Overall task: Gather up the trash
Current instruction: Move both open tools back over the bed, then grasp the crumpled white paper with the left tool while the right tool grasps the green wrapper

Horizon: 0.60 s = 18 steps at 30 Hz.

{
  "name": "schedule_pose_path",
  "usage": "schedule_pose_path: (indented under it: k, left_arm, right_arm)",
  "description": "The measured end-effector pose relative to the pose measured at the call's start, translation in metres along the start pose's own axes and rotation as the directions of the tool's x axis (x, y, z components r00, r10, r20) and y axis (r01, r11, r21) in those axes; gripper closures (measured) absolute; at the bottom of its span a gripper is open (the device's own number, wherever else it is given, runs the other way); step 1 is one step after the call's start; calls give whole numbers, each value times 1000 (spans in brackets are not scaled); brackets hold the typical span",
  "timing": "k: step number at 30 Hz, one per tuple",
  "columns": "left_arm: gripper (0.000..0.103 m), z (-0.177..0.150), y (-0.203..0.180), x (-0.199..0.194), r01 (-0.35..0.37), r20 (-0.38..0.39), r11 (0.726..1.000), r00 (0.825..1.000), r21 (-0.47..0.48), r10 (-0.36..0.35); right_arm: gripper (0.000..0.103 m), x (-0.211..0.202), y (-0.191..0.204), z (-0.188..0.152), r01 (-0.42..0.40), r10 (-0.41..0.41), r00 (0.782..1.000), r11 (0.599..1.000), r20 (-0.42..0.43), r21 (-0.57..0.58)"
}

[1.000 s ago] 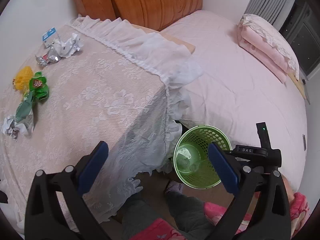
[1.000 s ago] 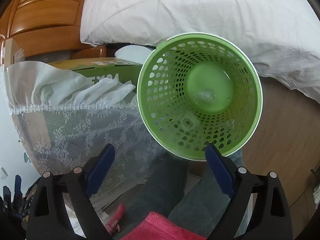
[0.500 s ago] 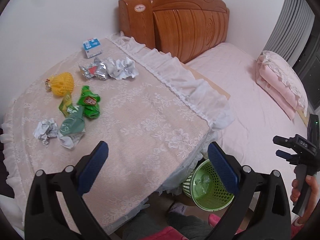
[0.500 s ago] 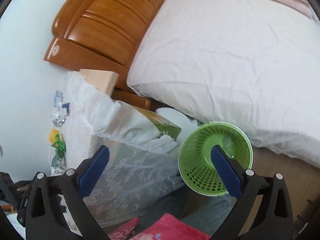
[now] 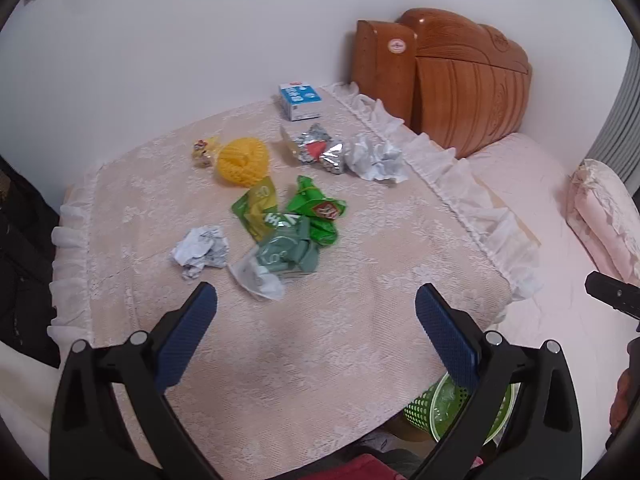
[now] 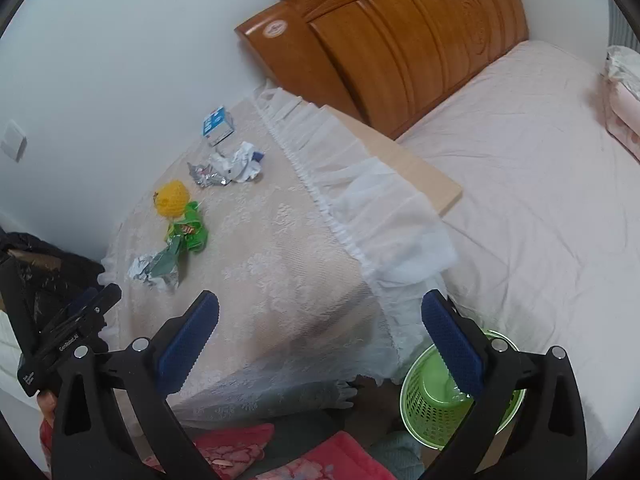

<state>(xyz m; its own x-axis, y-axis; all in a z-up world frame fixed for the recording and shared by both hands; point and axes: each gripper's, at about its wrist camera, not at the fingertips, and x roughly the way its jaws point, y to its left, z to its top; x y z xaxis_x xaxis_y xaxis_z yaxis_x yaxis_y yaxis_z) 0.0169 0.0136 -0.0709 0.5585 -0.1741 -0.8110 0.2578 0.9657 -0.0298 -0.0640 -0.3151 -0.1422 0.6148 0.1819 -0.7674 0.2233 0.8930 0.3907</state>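
Observation:
Trash lies on a lace-covered table (image 5: 340,332): a crumpled white paper (image 5: 200,250), a grey-green plastic bag (image 5: 280,260), green wrappers (image 5: 316,210), a yellow foam net (image 5: 242,160), a foil wrapper (image 5: 318,150), a larger paper ball (image 5: 376,158) and a blue-white carton (image 5: 300,101). My left gripper (image 5: 316,320) is open and empty above the table's near part, short of the trash. My right gripper (image 6: 320,328) is open and empty above the table's front edge. A green mesh bin (image 6: 448,396) stands on the floor by the table's corner, also in the left wrist view (image 5: 452,404).
A bed with a pink sheet (image 6: 540,200) and a wooden headboard (image 6: 400,32) borders the table on the right. Folded pink bedding (image 5: 604,208) lies on it. A white wall stands behind the table. The person's knees in pink (image 6: 280,456) are below the grippers.
Both grippers rose and swung from over the green bin toward the table. The trash pile now sits centred ahead of the left gripper. Both stayed open and empty.

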Motion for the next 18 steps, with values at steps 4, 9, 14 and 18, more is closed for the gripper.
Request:
schedule_pose_path:
  k: [4, 9, 14, 18]
  left_arm:
    - [8, -4, 31, 10, -48, -20, 998, 999, -48, 48]
    - [8, -9, 70, 27, -126, -49, 990, 991, -59, 123]
    - [8, -6, 110, 57, -159, -71, 987, 985, -30, 157]
    - [8, 4, 125, 86, -144, -83, 988, 985, 54, 148]
  right_arm:
    - [2, 18, 34, 8, -6, 4, 1000, 997, -22, -82]
    - [2, 46, 76, 19, -13, 3, 999, 983, -52, -181]
    - [2, 76, 109, 25, -31, 9, 996, 972, -94, -232]
    - [2, 96, 129, 25, -34, -1, 991, 966, -137, -257]
